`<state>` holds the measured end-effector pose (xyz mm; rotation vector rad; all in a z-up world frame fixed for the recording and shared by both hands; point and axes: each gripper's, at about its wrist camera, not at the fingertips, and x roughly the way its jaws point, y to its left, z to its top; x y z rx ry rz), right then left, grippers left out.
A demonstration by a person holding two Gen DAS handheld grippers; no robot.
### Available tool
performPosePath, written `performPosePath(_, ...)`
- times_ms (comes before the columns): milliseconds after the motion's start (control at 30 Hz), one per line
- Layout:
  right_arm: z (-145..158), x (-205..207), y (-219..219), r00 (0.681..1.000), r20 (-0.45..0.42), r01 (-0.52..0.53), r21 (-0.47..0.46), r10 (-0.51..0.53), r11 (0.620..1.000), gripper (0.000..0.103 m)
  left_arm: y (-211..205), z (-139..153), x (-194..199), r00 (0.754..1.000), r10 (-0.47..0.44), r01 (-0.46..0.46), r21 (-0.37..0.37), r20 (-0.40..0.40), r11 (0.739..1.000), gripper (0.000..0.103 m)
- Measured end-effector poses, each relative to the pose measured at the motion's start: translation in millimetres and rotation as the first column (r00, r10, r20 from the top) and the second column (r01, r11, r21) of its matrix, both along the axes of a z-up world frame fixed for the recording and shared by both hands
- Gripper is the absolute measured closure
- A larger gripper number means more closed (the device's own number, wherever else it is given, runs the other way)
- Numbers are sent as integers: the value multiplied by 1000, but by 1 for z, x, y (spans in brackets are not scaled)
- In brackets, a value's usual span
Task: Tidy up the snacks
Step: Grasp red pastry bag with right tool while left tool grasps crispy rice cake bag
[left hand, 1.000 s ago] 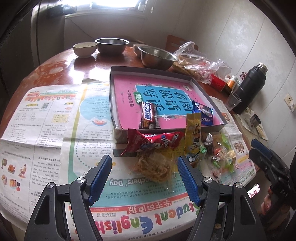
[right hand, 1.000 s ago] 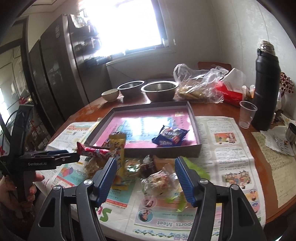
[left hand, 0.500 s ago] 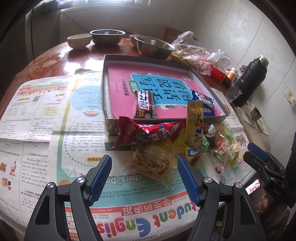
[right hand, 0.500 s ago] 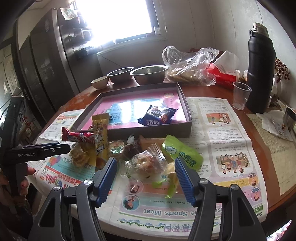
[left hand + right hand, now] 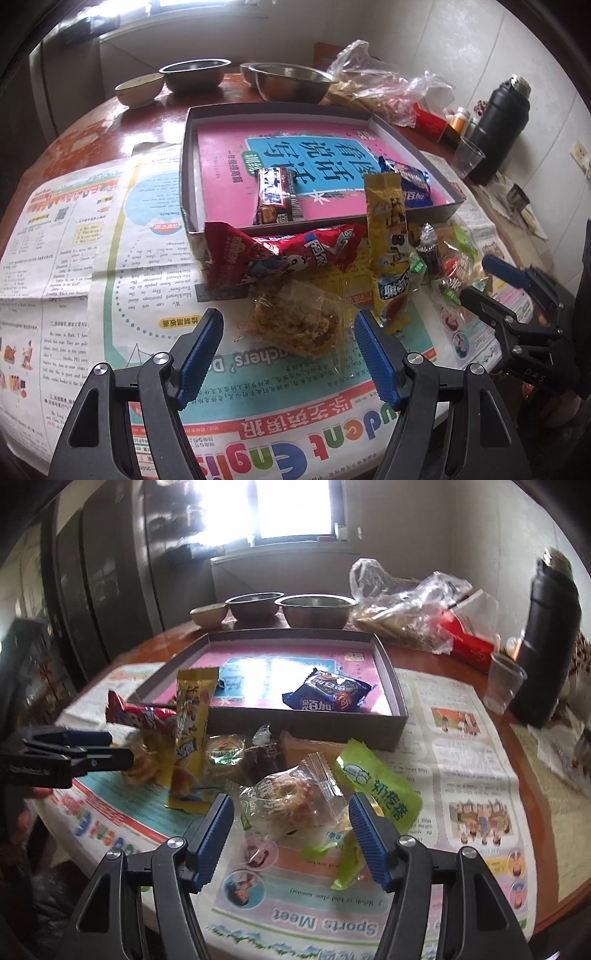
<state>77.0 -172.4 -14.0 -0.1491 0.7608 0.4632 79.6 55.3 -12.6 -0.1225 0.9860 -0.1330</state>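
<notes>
clear pastry pack point(image 5: 295, 321): light, crumbly, slick film; pinch across the middle, gently
left hand-held gripper point(image 5: 290, 354): agape astride it, not touching
right hand-held gripper point(image 5: 291, 829): agape, empty, over the bun packet point(image 5: 288, 799)

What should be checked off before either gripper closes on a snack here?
1. Left gripper open, nothing held: ok.
2. Clear-wrapped crispy snack lies between its fingers: ok.
3. Right gripper open, nothing held: ok.
4. Clear-wrapped pastry lies between its fingers: ok, though the green packet sits close to one finger.
5. Pads touching either wrapper: cannot tell.
6. Tray has free room beside the blue packet and brown bar: ok.
</notes>
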Motion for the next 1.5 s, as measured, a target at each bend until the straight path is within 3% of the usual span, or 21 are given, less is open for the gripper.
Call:
performPosePath(267,-13,4,25,997,53,-50,-133,58,990,39,-5,-7,5,1000,-10,10,40,1,999,28)
performPosePath(733,-15,-20,32,987,20,-160,-47,161,986,39,-5,-17,10,1000,-8,8,30,-1,1000,28)
performPosePath(1100,-30,-12,37,988,-26,-151,-50,150,987,35,-9,-19,10,1000,-13,12,34,28,999,28)
performPosePath(1333,-31,-12,38,987,-5,-158,-13,158,987,62,-15,-20,8,999,-16,14,45,35,999,28)
performPosePath(1500,-30,-7,33,988,-24,-151,37,152,988,64,-23,-21,6,999,-26,23,84,31,996,28)
